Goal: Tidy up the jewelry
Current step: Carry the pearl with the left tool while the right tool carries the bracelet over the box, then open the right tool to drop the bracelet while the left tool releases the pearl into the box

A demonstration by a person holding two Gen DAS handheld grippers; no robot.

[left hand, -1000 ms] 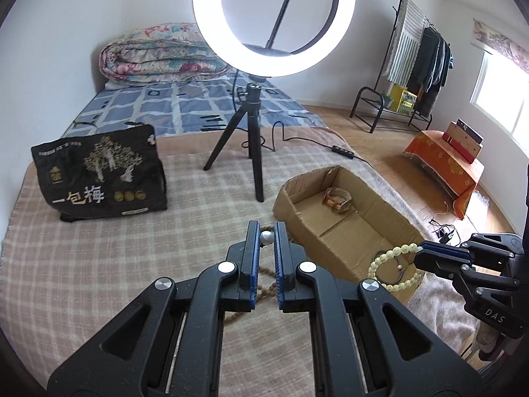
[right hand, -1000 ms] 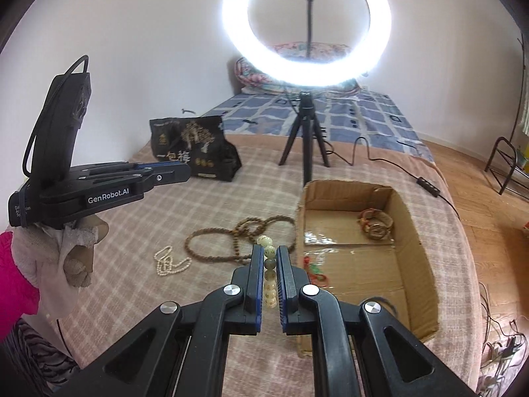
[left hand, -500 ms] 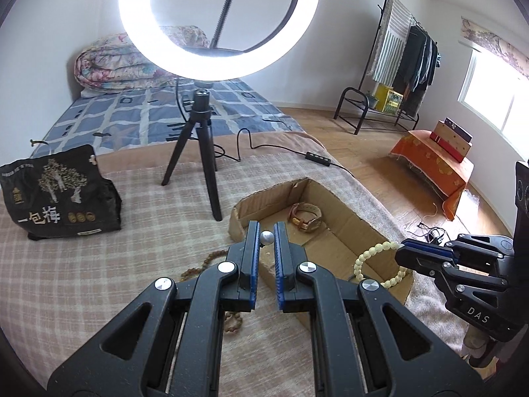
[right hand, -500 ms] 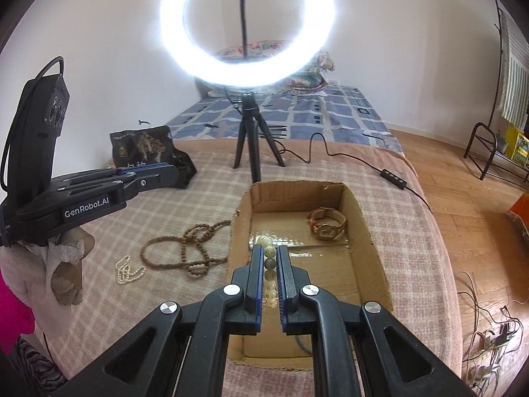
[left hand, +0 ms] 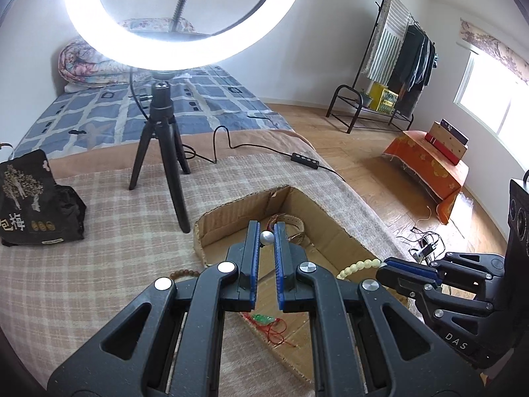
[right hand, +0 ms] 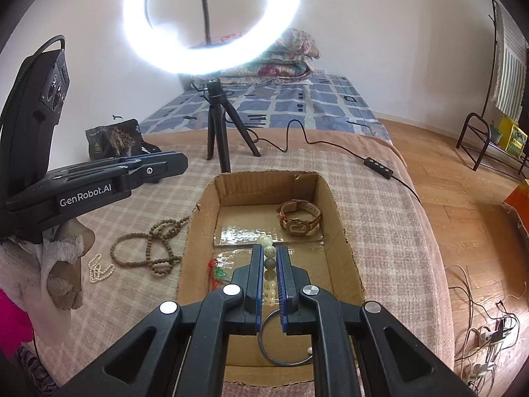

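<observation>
At frame centre, my right gripper (right hand: 267, 258) holds the pale bead bracelet (right hand: 268, 266) above the cardboard box (right hand: 344, 228), my left gripper (left hand: 266, 236) pinches a small silver bead (left hand: 266, 237); releasing both inside seems next.

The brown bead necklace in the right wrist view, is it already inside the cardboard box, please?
No, the brown bead necklace lies on the checked blanket, outside the left wall of the cardboard box.

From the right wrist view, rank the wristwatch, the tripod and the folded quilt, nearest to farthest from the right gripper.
1. Wristwatch, inside the cardboard box, slightly right.
2. Tripod, past the box, left of centre.
3. Folded quilt, far end of the bed.
</observation>
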